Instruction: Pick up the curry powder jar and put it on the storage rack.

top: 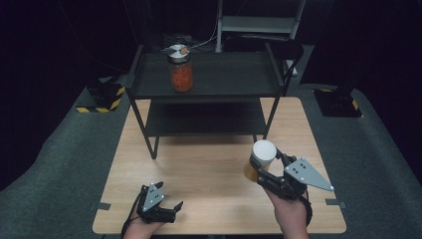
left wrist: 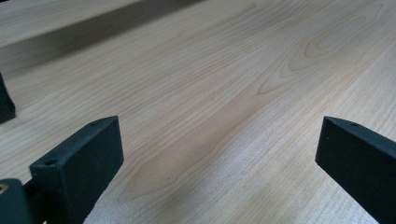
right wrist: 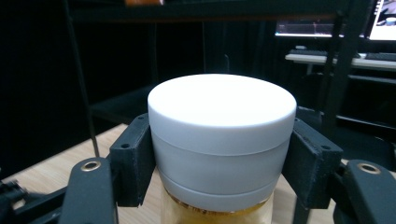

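Observation:
My right gripper (top: 268, 167) is shut on a jar with a white lid (top: 263, 152) and yellow contents, holding it upright at the front right of the wooden table (top: 209, 169). In the right gripper view both black jaws press the sides of the white lid (right wrist: 222, 126), and yellow shows below it. My left gripper (top: 171, 206) rests low at the front left of the table, open, with bare wood (left wrist: 210, 116) between its jaws. A second jar (top: 180, 67) with red-orange contents and a silver clip lid stands on the top of the black shelf (top: 219, 74).
The black two-level shelf stands across the back of the table; its lower level (top: 204, 119) is bare. Grey carpet (top: 64, 164) surrounds the table. Yellow-black striped bases (top: 102, 97) sit at the back left and back right.

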Demonstrator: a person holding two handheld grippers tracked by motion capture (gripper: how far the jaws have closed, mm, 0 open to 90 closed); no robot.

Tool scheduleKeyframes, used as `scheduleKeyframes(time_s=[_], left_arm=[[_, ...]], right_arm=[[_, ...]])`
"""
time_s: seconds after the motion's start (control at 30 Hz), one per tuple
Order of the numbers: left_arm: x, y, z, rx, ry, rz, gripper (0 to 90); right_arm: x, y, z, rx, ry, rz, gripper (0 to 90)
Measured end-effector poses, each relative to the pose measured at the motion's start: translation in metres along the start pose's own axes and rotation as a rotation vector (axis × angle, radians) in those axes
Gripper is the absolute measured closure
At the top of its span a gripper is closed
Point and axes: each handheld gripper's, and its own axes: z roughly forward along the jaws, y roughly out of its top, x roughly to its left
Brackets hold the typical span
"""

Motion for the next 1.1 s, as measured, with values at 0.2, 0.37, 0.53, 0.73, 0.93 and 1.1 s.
scheduleKeyframes(time_s=[0.2, 0.37, 0.53, 0.73, 0.93, 1.1], left_arm=[[0.001, 0.0, 0.0, -0.001, -0.003, -0.003, 1.1], [0.001, 0.0, 0.0, -0.002, -0.004, -0.003, 1.1], [0.001, 0.0, 0.0, -0.002, -0.005, 0.0, 1.1], [0.002, -0.001, 0.0, -0.003, -0.007, -0.006, 1.1], [0.002, -0.001, -0.001, -0.005, -0.008, -0.008, 1.1], [0.003, -0.002, -0.001, -0.009, -0.009, -0.015, 1.1]], right_arm=[[0.007, 0.019, 0.01, -0.023, 0.016, -0.021, 33.4], [0.009, 0.031, 0.017, -0.038, 0.03, -0.022, 33.4], [0.011, 0.046, 0.026, -0.041, 0.039, -0.028, 33.4], [0.011, 0.062, 0.033, -0.056, 0.039, -0.013, 33.4], [0.009, 0.079, 0.039, -0.066, 0.039, -0.024, 33.4], [0.008, 0.091, 0.043, -0.078, 0.038, -0.025, 33.4]])
